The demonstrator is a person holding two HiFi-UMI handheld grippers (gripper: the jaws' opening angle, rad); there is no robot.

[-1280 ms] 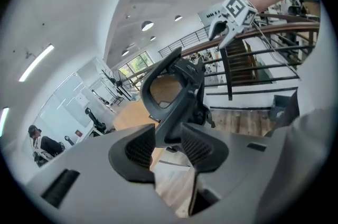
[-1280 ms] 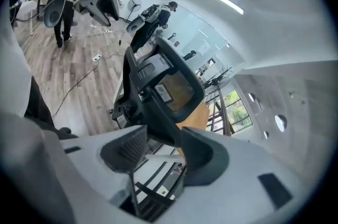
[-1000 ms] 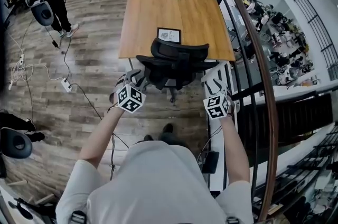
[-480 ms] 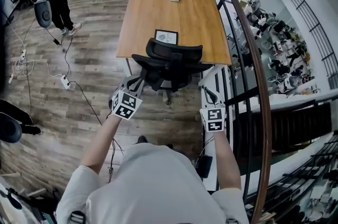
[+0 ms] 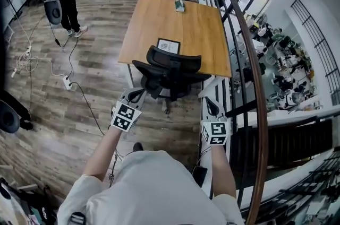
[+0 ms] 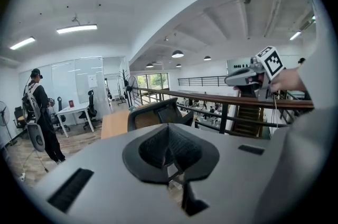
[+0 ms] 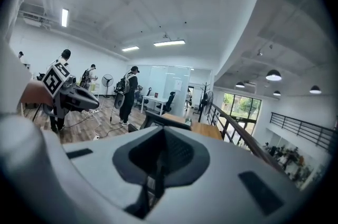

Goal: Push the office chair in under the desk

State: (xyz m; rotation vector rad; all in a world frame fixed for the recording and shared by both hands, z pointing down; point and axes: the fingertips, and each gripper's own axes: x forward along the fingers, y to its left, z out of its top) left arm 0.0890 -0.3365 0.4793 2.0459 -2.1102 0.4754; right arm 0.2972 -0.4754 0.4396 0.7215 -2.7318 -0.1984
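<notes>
Head view: the office chair [image 5: 171, 71] stood at the near edge of the desk [image 5: 175, 22], with its backrest toward the person. The left gripper [image 5: 135, 94] and the right gripper [image 5: 211, 105] were just behind the chair, both clear of it

Left gripper view: the fingers [image 6: 156, 150] were pressed together and held nothing, and the chair's backrest showed beyond them

Right gripper view: the fingers [image 7: 177, 157] were likewise closed and empty
</notes>
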